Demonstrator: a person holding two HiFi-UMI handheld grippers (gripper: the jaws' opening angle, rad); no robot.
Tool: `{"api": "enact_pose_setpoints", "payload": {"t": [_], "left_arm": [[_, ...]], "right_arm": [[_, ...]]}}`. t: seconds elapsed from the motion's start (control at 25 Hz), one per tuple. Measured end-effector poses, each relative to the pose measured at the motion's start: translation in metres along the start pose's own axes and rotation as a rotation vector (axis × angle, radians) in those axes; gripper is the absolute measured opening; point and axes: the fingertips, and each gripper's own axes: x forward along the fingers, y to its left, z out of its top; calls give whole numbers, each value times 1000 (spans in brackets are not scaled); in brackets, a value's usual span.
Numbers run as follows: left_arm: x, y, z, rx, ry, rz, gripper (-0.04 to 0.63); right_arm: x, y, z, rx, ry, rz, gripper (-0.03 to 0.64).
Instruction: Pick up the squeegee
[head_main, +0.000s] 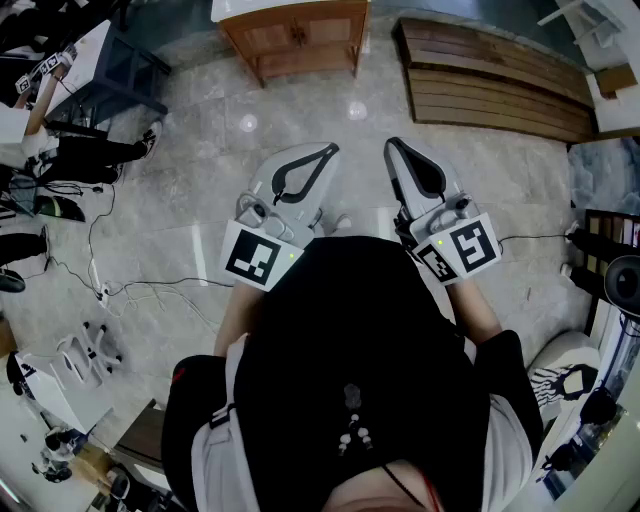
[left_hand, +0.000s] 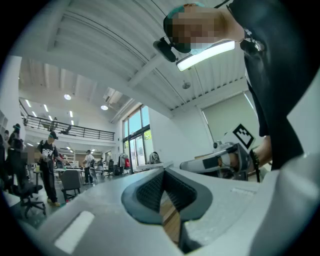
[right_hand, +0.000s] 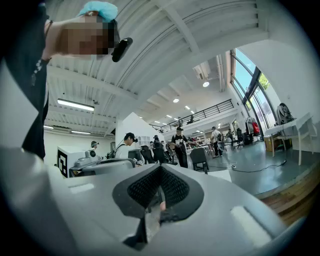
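Observation:
No squeegee shows in any view. In the head view the person holds both grippers level in front of the body, above a marbled floor (head_main: 200, 190). My left gripper (head_main: 328, 150) has its jaws together with nothing between them; its own view shows the dark pads meeting at the tip (left_hand: 164, 172). My right gripper (head_main: 392, 145) stands beside it, a small gap apart, jaws likewise closed and empty (right_hand: 160, 167). Each gripper view catches the other gripper to the side: the right gripper (left_hand: 220, 160) and the left gripper (right_hand: 107, 165).
A wooden cabinet (head_main: 295, 35) and a slatted wooden platform (head_main: 495, 85) lie ahead on the floor. Cables (head_main: 120, 290) trail at the left, equipment (head_main: 615, 285) crowds the right edge. Several people (right_hand: 180, 145) and office chairs (left_hand: 70, 182) stand in the hall.

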Motion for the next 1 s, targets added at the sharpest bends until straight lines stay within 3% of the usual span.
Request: {"api": "enact_pose_setpoints", "payload": {"t": [0.12, 0.24, 0.36, 0.44, 0.84, 1.0], "left_arm": [[-4, 6, -9, -114, 49, 58, -2], [-7, 6, -10, -153, 62, 77, -2], [-10, 19, -12, -220, 62, 151, -2], [-9, 21, -13, -228, 62, 174, -2], [0, 9, -23, -270, 78, 131, -2], [-5, 15, -24, -244, 52, 139, -2]], "right_arm": [[-3, 6, 1, 0, -12, 7, 2], [-3, 12, 2, 0, -19, 11, 2], [-4, 18, 1, -9, -13, 18, 2], [-8, 18, -1, -11, -9, 15, 2], [-14, 9, -10, 15, 8, -17, 2], [-11, 6, -14, 33, 11, -26, 2]]}}
